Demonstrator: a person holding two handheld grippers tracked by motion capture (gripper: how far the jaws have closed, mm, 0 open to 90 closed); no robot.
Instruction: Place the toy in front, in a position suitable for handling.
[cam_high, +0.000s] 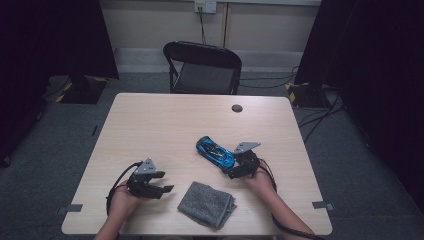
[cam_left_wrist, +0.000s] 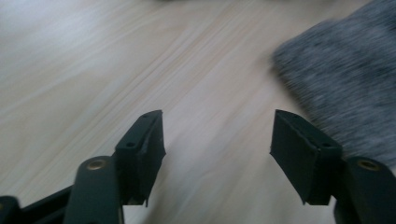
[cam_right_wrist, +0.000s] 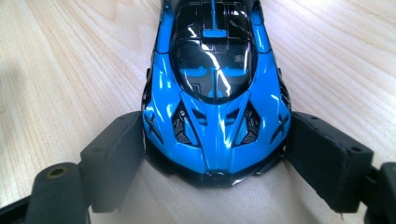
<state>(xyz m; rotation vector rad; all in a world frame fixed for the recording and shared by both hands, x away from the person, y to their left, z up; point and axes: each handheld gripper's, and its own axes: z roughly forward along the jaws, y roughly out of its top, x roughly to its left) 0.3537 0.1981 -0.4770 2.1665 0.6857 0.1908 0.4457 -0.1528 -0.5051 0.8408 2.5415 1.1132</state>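
Two jaws of the right hand-held gripper (cam_right_wrist: 215, 154) clamp the blue toy car (cam_right_wrist: 215, 88); the left hand-held gripper (cam_left_wrist: 217, 140) gapes beside a grey cloth (cam_left_wrist: 345, 79).

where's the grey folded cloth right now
In the high view the grey folded cloth lies near the table's front edge, between the left gripper and right gripper.

Black chair (cam_high: 204, 67) (grey carpet (cam_high: 60, 135))

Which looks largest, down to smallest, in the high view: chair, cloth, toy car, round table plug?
1. chair, though it stands farthest from the camera
2. cloth
3. toy car, held at one end by the right gripper
4. plug
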